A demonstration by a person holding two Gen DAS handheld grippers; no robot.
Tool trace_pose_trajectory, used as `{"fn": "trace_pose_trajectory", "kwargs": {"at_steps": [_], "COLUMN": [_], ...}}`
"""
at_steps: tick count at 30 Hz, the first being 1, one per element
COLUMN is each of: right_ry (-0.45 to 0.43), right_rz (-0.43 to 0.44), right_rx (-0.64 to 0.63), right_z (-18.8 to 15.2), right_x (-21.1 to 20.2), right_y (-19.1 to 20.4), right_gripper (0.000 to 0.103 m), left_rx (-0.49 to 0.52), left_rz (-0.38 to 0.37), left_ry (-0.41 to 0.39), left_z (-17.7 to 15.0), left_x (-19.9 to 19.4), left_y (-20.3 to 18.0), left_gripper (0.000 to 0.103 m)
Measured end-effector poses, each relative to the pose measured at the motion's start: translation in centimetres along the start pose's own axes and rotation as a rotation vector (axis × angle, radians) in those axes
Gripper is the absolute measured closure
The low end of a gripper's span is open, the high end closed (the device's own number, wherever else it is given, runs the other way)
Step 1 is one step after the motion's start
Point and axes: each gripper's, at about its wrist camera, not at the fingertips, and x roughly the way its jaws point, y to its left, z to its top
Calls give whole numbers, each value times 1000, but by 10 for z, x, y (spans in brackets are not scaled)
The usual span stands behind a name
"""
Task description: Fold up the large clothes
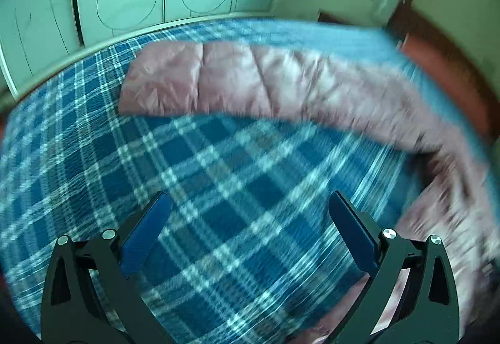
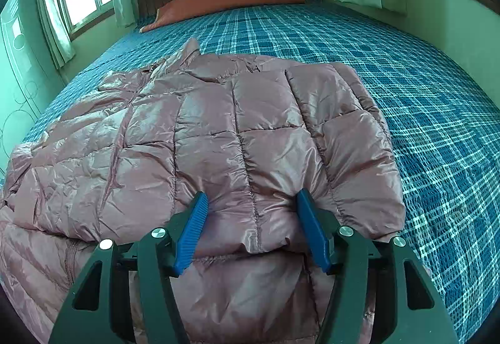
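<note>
Only the right view showed the right gripper (image 2: pixel 251 200) spread astride the pink puffer jacket (image 2: pixel 218 131); the left gripper (image 1: pixel 248 203) gaped, holding nothing, over the plaid bedspread (image 1: pixel 78 156).

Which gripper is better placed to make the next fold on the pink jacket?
Probably the right. The right gripper is open with its fingers straddling the folded sleeve of the pink jacket. The left gripper is open over bare plaid bedspread, apart from the jacket, its view blurred.
</note>
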Motion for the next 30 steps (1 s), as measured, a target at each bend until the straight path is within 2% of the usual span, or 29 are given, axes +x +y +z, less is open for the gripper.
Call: {"fn": "trace_pose_trajectory", "kwargs": {"at_steps": [3,6,9,11,12,14,15,16,19,22,26,30], "right_ry": [-2,-3,-5,-7,-7,-9,-10,-12,-13,-14,-16,-20], "right_rz": [-3,-2,-3,-5,-5,-8,-9,-10,-9,-8,-3,3], "right_rx": [-2,-2,-1,-3,-4,-5,-6,-6,-4,-3,2,11], "right_z": [-1,-1,-2,-2,-2,-2,-2,-3,-3,-3,-2,-3], "right_x": [-1,-2,-2,-2,-2,-4,-4,-4,-5,-5,-5,-4], "right_y": [1,1,2,2,2,3,3,4,4,4,3,2], "right_gripper": [43,43,43,43,43,43,43,43,43,43,43,43], "left_rx": [-102,-243,-358,-404,-435,-465,-456,-435,-341,-194,25,232], "left_rz": [-64,-96,-99,-60,-61,-48,-45,-51,-18,-36,-110,-215], "left_ry": [-11,-13,-41,-65,-79,-106,-111,-115,-160,-229,-275,-260], "left_z": [22,41,59,69,74,81,84,89,99,100,83,54], "left_x": [9,27,44,49,52,55,57,57,45,22,-5,-13], "left_y": [21,48,76,87,95,107,109,110,94,47,-33,-123], "left_gripper": [2,3,12,31,35,66,74,88,90,90,90,90]}}
